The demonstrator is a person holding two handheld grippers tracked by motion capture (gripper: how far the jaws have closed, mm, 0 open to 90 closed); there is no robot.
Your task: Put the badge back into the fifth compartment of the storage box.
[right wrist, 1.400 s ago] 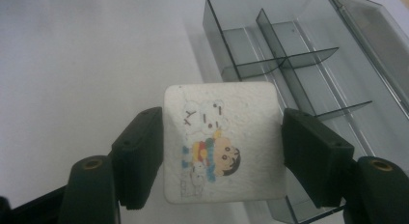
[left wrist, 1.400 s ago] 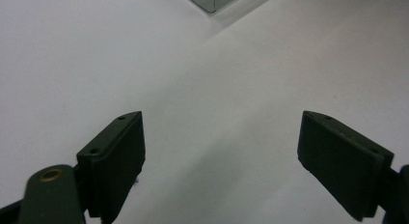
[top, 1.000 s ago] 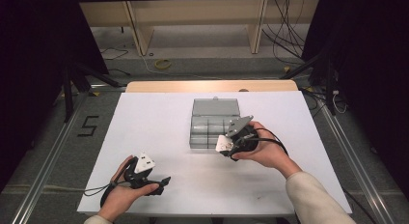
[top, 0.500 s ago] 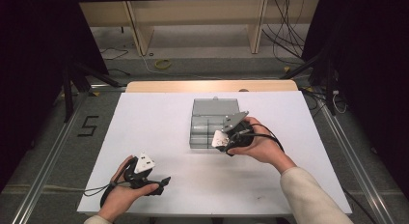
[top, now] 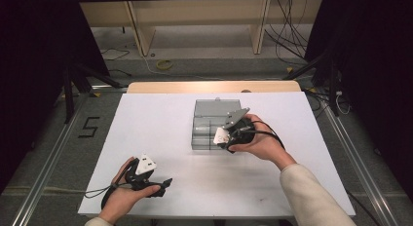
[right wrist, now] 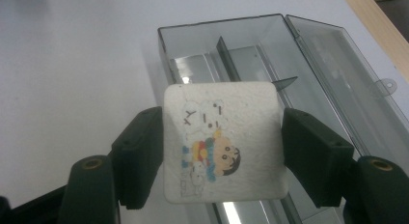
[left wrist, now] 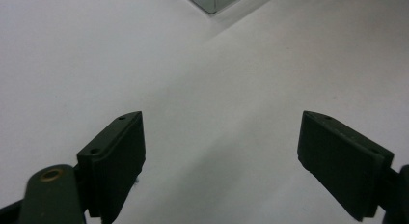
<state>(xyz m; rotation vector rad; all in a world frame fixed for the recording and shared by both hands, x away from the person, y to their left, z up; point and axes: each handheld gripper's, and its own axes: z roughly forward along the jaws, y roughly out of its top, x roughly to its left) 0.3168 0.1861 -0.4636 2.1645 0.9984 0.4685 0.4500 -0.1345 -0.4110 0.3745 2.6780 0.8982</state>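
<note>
White cartoon eraser sits clamped in the right gripper above the grey box; left gripper gapes.

A "5" is marked on the floor — the white eraser's scribbled marks stay unreadable.

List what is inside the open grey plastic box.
The box shows dividers and bare compartment floors; nothing lies in the parts visible. The white eraser, clamped in the right gripper, covers the near section, so that part cannot be checked.
</note>
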